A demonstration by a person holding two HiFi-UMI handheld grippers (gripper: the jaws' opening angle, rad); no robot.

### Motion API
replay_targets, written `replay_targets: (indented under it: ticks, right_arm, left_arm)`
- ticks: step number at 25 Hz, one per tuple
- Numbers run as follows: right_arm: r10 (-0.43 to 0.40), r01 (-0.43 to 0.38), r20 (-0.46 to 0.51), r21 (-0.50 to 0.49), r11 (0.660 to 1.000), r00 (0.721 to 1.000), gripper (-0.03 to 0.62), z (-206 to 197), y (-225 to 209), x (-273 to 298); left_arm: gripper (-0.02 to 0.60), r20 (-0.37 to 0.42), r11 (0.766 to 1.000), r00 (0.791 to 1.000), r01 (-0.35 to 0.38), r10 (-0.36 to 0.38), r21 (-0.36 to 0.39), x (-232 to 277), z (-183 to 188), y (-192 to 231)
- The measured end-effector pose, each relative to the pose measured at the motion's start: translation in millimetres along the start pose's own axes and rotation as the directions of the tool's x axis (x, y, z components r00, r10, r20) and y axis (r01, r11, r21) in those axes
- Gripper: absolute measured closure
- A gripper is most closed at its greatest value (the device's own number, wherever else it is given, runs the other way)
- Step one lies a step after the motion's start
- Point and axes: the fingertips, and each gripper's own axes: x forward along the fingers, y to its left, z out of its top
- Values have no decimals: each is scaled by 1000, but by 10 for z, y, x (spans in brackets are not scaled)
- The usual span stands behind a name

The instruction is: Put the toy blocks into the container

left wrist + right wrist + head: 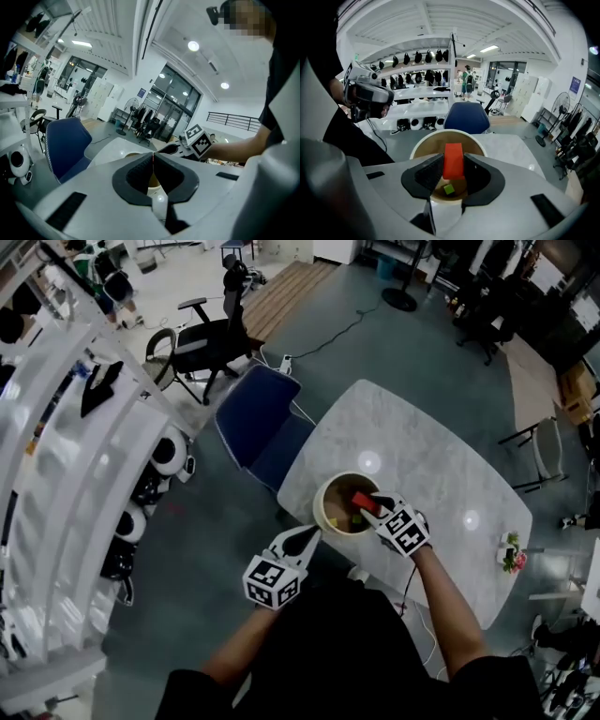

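The right hand-held gripper (371, 504) is seen in the head view above a round container (322, 498), with a red block (364, 503) pinched between its jaws over the opening. The container stands on a pale marbled surface (422, 446), near the edge closest to the person. A few small blocks lie at its bottom, but their colours are not clear from here. The left hand-held gripper (308, 534) is held just beside the container's rim, off the edge of the surface, with its jaws pressed together and nothing between them. A blue chair (255, 416) is placed at the far side of the surface.

In the left gripper view, the two jaws are shown closed tip to tip, with no block between them. Part of the container's tan wall is glimpsed through the gap behind them. The right hand-held gripper is seen beyond, its marker cube (199, 141) turned towards the camera, and the blue chair stands at the left.

In the right gripper view, the red block (453, 161) is gripped on both sides by the dark pads and is tilted slightly. It is held directly over the container's mouth, clear of the rim (421, 142). A small green block (449, 189) lies on the container's floor below it.
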Motion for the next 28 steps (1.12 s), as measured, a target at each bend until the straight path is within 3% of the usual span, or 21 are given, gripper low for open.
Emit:
replay_targets:
  ticks: [4, 9, 19, 28]
  right_arm:
    - [-15, 14, -90, -3, 1000, 996, 471, 26, 48, 288]
    - [-39, 21, -216, -82, 996, 976, 471, 32, 114, 616]
    - [43, -29, -357, 43, 999, 933, 471, -180, 144, 1138]
    - [71, -43, -422, 75, 996, 904, 470, -296, 76, 1415]
  left_arm:
    - [574, 23, 1000, 1000, -16, 16, -25, -259, 34, 247]
    - [574, 34, 998, 999, -38, 40, -57, -600, 57, 627]
    - [574, 31, 996, 999, -23, 26, -81, -722, 78, 867]
    - [574, 72, 986, 988, -129, 137, -101, -756, 294, 1200]
